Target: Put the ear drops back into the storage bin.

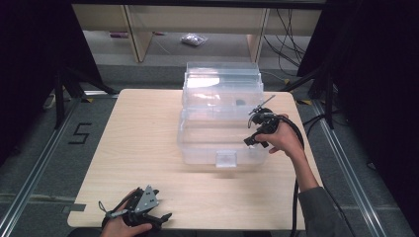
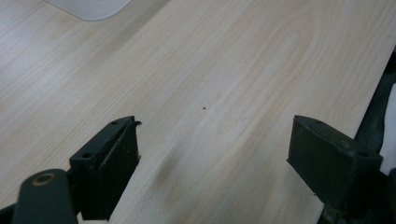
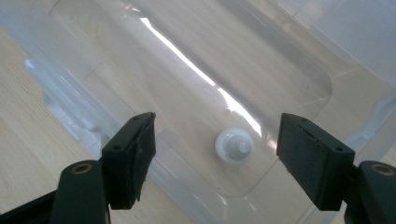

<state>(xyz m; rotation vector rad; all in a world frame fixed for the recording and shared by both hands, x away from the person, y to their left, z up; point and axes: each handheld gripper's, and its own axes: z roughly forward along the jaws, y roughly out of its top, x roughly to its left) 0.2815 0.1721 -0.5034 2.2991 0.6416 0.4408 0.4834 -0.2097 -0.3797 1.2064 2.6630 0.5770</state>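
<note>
R fingers (image 3: 299, 149) apart over clear bin (image 3: 196, 60); white knob (image 3: 234, 145) blurry.

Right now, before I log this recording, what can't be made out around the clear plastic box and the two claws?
- Small white round plastic piece in the clear plastic storage box: kind unclear, right gripper view.
- Small dark item in the box: too small, high view.
- Right claw: tips partly hidden by the hand, high view.
- Left claw: the person's hand is cut off by the bottom edge, high view.

Right gripper (image 1: 258, 129) over open clear bin (image 1: 221, 123) — left gripper (image 1: 148, 210) at table (image 1: 138, 143) edge
</note>
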